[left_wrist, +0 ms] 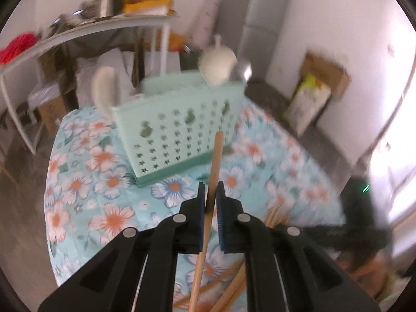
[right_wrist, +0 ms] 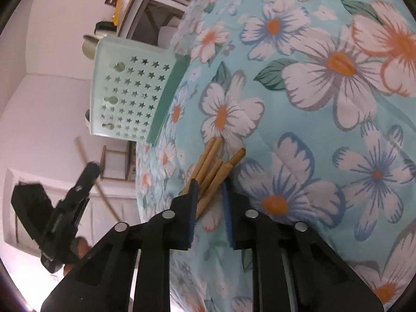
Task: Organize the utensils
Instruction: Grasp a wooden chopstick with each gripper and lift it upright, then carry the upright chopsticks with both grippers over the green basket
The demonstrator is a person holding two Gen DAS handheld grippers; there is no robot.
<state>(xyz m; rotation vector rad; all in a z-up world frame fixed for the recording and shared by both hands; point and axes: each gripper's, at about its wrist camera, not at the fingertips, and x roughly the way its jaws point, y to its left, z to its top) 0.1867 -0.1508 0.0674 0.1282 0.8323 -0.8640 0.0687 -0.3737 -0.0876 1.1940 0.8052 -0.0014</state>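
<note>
Left claw (left_wrist: 211, 195) clamped on one chopstick (left_wrist: 214, 171), raised off the counter (left_wrist: 85, 189); the stick runs up between the pads, tip ending in front of the green caddy (left_wrist: 182, 132) on the far side. Caddy already holds a ladle (left_wrist: 218, 65) and spoons. Right claw (right_wrist: 209, 195) low over the chopstick pile (right_wrist: 213, 163) on the floral cloth, jaws narrowed around the near ends of the sticks; can't tell whether the pads actually press on them. Pile lies straight ahead of that claw, caddy far left of it.
</note>
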